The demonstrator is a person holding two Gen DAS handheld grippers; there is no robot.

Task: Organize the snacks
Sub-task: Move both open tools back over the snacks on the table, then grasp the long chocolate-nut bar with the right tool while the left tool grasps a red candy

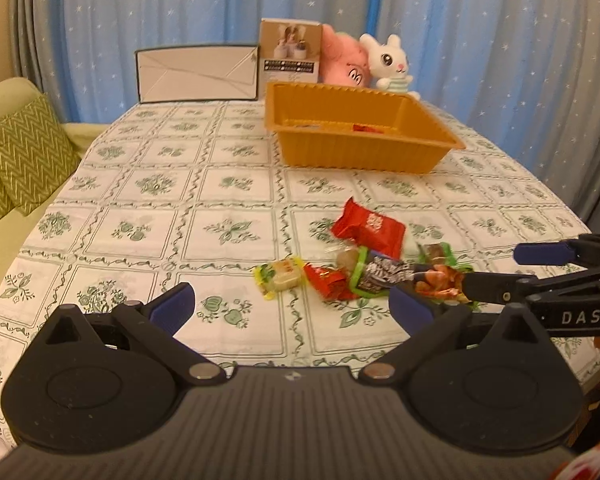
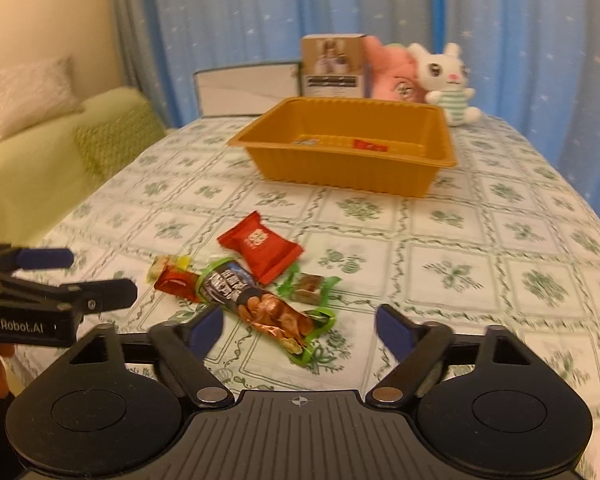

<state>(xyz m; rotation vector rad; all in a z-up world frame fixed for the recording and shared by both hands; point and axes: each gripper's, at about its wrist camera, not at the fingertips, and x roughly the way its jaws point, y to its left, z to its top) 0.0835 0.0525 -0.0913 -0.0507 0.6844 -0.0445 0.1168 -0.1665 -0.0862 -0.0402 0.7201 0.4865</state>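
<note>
With both my left gripper (image 1: 292, 312) and right gripper (image 2: 300, 330) spread wide and empty, I'm reaching for the long snack pack (image 2: 260, 304); next, close squarely, then carry it to the orange tray (image 2: 432, 188).

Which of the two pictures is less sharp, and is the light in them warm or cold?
Right wrist view: softer, with motion blur on the orange tray, the white rabbit toy and the tablecloth. Left wrist view: crisper; the tray's ribs and the red snack packet read clearly. Both: warm yellowish indoor light, soft shadows, strong fisheye bending at the edges.
</note>
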